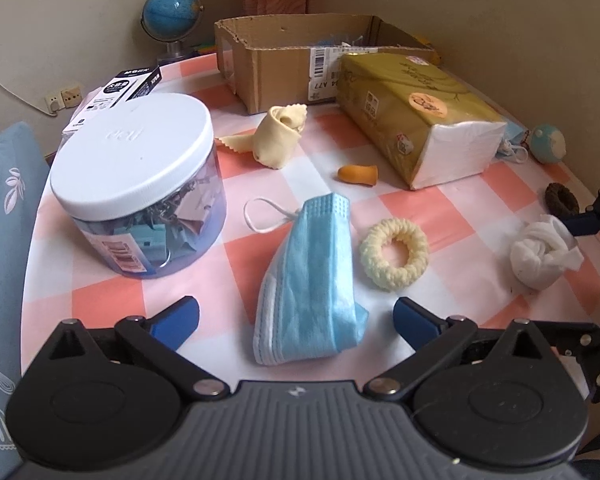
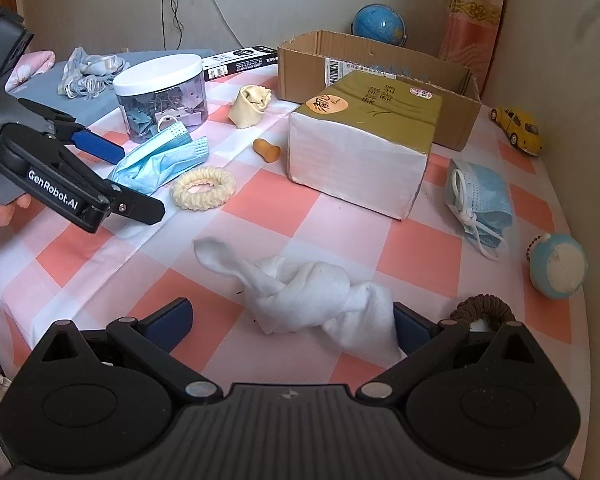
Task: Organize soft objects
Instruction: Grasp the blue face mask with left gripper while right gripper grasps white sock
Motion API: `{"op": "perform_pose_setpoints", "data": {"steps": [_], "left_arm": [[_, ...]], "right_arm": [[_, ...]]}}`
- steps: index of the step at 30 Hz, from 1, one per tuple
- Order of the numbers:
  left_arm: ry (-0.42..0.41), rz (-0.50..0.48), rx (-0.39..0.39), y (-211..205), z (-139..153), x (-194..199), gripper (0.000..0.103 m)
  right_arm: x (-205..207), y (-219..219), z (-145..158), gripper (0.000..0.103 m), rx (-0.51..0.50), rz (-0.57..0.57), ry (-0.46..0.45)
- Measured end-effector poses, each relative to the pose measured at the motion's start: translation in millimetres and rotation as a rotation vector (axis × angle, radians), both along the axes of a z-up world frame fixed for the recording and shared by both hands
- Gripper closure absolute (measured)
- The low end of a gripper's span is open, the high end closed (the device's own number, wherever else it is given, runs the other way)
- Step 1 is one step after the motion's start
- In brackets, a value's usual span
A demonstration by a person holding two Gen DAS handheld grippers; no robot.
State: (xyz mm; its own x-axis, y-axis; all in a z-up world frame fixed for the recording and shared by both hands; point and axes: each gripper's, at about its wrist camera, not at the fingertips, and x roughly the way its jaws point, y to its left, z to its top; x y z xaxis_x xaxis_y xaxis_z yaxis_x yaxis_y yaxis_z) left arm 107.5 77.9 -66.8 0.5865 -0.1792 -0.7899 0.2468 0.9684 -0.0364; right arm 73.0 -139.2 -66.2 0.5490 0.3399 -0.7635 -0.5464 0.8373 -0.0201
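My left gripper [image 1: 296,320] is open, its blue fingers either side of a folded blue face mask [image 1: 312,280] on the checked cloth. A cream knitted ring [image 1: 394,254] lies just right of the mask. My right gripper [image 2: 292,320] is open around a knotted white cloth [image 2: 312,288]; its right finger touches the cloth's end. The cloth also shows in the left wrist view [image 1: 540,256]. A rolled yellow cloth [image 1: 280,136], an orange rubber piece [image 1: 358,174], a brown hair tie [image 2: 482,308] and a second blue mask [image 2: 480,204] lie around. An open cardboard box [image 1: 300,64] stands at the back.
A tissue pack [image 2: 360,144] sits mid-table. A clear jar with a white lid [image 1: 140,192] stands left. A blue-white ball [image 2: 558,266] and a yellow toy car [image 2: 518,128] lie at the right edge. A globe [image 1: 172,14] and a black-white carton [image 1: 120,88] stand behind.
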Motion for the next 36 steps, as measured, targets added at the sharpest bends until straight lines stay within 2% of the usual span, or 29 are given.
{"op": "perform_pose_setpoints", "data": {"steps": [5, 7, 9, 11, 12, 16, 19, 30, 36], "left_arm": [[-0.02, -0.007, 0.012, 1, 4, 1, 0.001], [-0.026, -0.016, -0.005, 2, 6, 1, 0.005], [-0.03, -0.018, -0.01, 2, 8, 1, 0.012], [-0.03, -0.011, 0.018, 0, 8, 1, 0.025], [-0.034, -0.009, 0.032, -1, 8, 1, 0.028], [-0.031, -0.019, 0.003, -2, 9, 1, 0.048], [-0.034, -0.031, 0.004, -6, 11, -1, 0.056], [-0.037, -0.037, -0.002, -6, 12, -6, 0.059], [-0.041, -0.042, -0.001, -7, 12, -6, 0.059]], "right_arm": [[-1, 0, 0, 0.0, 0.002, -0.004, -0.003], [-1, 0, 0, 0.0, 0.001, -0.004, -0.003], [-1, 0, 0, 0.0, 0.002, -0.006, -0.005], [-1, 0, 0, 0.0, 0.003, -0.008, -0.006], [-1, 0, 0, 0.0, 0.002, -0.009, -0.005], [-1, 0, 0, 0.0, 0.002, -0.015, -0.008], [-1, 1, 0, 0.0, 0.0, -0.021, -0.005], [5, 5, 2, 0.0, -0.021, -0.047, 0.035], [6, 4, 7, 0.006, -0.018, -0.065, 0.024]]}}
